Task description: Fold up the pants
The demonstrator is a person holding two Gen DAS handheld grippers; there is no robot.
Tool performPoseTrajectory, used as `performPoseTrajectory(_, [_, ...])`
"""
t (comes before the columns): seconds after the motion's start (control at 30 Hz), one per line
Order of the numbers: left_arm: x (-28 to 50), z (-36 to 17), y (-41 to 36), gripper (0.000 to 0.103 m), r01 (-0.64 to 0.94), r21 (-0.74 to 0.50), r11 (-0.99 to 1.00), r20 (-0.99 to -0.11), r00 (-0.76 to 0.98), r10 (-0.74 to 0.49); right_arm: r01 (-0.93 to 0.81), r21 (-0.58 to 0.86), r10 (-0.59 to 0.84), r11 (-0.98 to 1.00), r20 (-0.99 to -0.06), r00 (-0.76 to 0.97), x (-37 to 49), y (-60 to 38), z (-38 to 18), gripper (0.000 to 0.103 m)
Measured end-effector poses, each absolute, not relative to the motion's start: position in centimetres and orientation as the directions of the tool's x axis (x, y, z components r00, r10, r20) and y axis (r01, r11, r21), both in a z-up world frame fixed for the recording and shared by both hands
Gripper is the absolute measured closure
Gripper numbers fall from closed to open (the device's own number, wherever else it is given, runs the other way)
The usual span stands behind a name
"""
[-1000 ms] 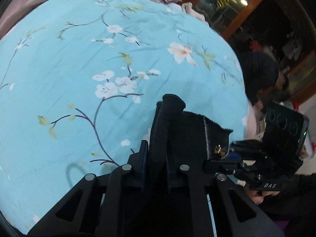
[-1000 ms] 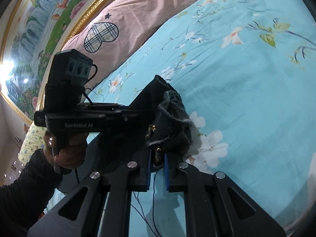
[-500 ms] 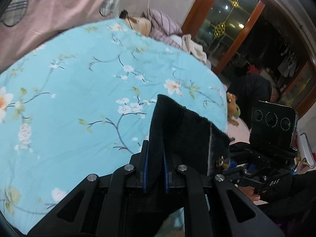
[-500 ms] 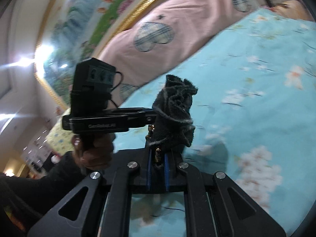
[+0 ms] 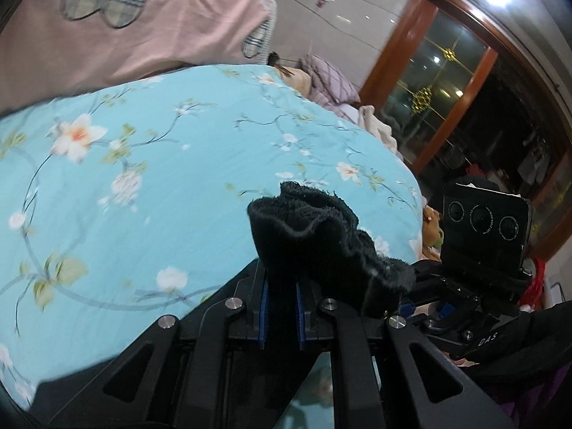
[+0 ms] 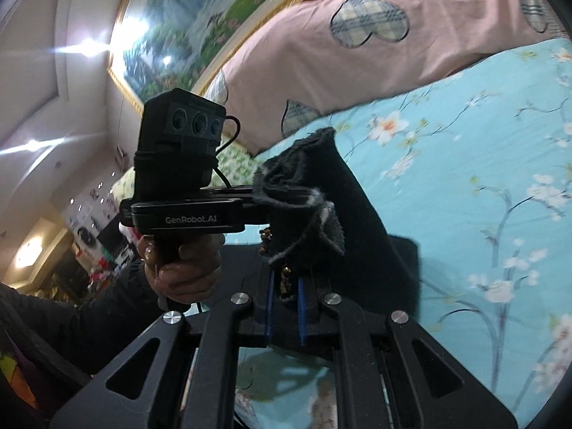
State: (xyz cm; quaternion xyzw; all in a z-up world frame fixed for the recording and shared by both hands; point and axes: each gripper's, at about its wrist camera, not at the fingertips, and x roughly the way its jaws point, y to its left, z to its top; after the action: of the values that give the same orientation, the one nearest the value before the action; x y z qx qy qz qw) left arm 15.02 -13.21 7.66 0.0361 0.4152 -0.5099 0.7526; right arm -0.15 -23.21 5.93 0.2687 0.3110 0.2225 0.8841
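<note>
1. Change noted: against the views a second ago, both wrist cameras now take in far more of the room and less of the bed, so both grippers have risen and tipped upward, carrying the black pants [image 5: 321, 236] with them.
2. Left gripper [image 5: 280, 316]: jaws nearly shut, blue pads clamped on a bunched fold of the pants, which stands up above the fingertips.
3. Right gripper [image 6: 286, 309]: jaws likewise almost closed, pinching another gathered edge; a small gold fitting shows between the pads. In this view the pants [image 6: 321, 214] trail down and right towards the bed.
4. Position of work: the pants are held between the two grippers, which are near each other, above the blue floral bedspread [image 5: 143, 178]. How much cloth rests on the bed cannot be seen.
5. Judgement: this reads as a lift-and-carry stage of a fold; no finished fold is visible.
6. Surface: bedspread smooth, with a pink heart-patterned pillow [image 5: 143, 35] at its head.
7. Room: framed landscape painting [image 6: 186, 28] behind the bed; wood-framed glass doors [image 5: 447, 82] dark beyond; a hand [image 6: 186, 264] grips the left tool's handle.
</note>
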Motion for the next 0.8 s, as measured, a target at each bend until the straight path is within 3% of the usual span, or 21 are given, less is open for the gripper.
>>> performPoseTrajectory(0.3, [15.6,2.1,-8.8,0.094,0.692,-0.443,0.57,-0.686,0.148,-0.712,-0.243,0.629,0.629,0.739,-0.514,0.583,2.5,-20.5,2.2,0.092])
performPoseTrajectory(0.8, [15.0,-1.7,-5.0,0.096,0.574,-0.466,0.673,-0.728,0.184,-0.66,-0.249,0.532,0.582,0.809,-0.67,0.46,4.0,-16.8,0.1,0.09])
